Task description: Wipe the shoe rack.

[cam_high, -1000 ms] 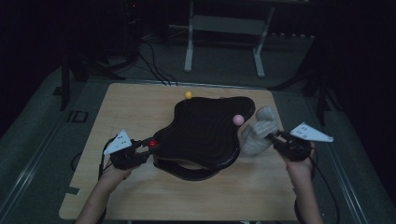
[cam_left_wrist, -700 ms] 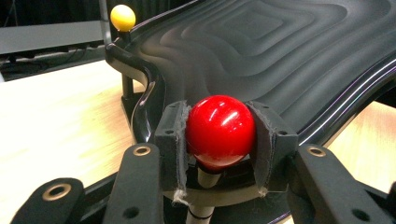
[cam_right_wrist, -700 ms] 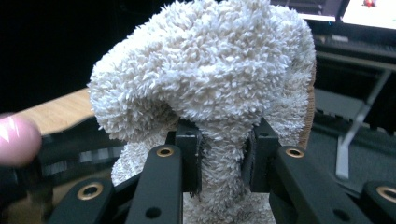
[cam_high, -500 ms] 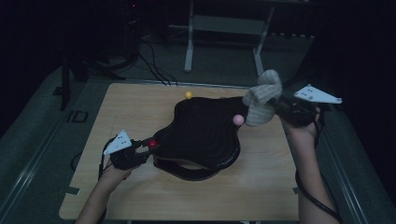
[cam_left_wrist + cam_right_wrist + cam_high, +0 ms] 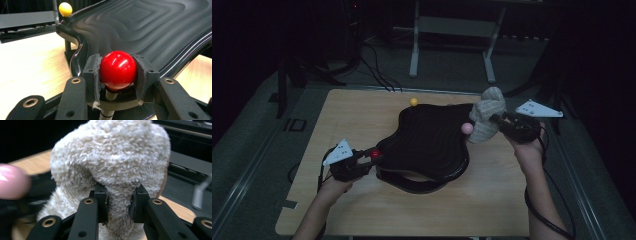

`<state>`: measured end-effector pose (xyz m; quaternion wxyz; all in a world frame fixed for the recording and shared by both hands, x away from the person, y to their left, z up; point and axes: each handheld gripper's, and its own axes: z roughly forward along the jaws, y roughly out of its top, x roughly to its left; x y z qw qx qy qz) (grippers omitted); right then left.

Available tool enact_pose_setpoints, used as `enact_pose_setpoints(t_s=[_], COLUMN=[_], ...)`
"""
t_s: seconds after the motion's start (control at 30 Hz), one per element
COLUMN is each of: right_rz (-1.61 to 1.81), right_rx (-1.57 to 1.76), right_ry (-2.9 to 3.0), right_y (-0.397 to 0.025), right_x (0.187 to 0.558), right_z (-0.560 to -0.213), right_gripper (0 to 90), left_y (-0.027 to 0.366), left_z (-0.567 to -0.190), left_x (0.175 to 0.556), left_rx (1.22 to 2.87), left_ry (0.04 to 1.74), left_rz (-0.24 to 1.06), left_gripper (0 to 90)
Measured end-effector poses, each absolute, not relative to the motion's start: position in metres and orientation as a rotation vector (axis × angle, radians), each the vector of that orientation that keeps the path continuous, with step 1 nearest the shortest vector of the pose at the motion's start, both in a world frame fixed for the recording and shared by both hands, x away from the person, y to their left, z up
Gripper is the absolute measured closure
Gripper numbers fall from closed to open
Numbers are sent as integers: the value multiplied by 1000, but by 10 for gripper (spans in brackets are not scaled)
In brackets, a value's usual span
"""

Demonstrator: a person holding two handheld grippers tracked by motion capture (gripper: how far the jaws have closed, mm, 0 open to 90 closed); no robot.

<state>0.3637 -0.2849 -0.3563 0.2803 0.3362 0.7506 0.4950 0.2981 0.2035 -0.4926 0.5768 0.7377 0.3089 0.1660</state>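
Observation:
A black ridged tray [image 5: 432, 145] with three knobbed corners lies mid-table. My left gripper [image 5: 371, 156] is shut on its red ball knob [image 5: 117, 70] at the near-left corner. A yellow knob [image 5: 413, 102] stands at the far corner, also visible in the left gripper view [image 5: 65, 9], and a pink knob [image 5: 467, 128] at the right corner. My right gripper [image 5: 494, 120] is shut on a fluffy cream cloth [image 5: 486, 120], held up beside the pink knob [image 5: 12, 181]; the cloth [image 5: 112, 167] bulges over the jaws.
The wooden table [image 5: 362, 115] has bare room at the left and front. A metal stand [image 5: 452, 30] and cables [image 5: 377, 60] lie on the dark floor behind. A cable [image 5: 544, 210] trails from the right gripper.
My right gripper lifted the cloth from the table's right side, then brought it left and slightly down beside the pink knob. The left gripper stayed on the red knob.

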Motion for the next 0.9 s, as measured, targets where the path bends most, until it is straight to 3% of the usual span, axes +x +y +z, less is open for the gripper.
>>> enact_pose_setpoints(t_s=[0.6,0.9], right_rz=[1261,1361], right_rx=[906,830], right_ry=[2029,2070], right_y=[-286,-281], right_x=[348,335], right_z=[-381,-376], right_gripper=[729,725], left_y=[205,205], left_z=[-493,-493], left_x=[299,300], left_rx=[1726,1729], left_ry=[712,708], left_rz=[372,371], left_gripper=[598,598])
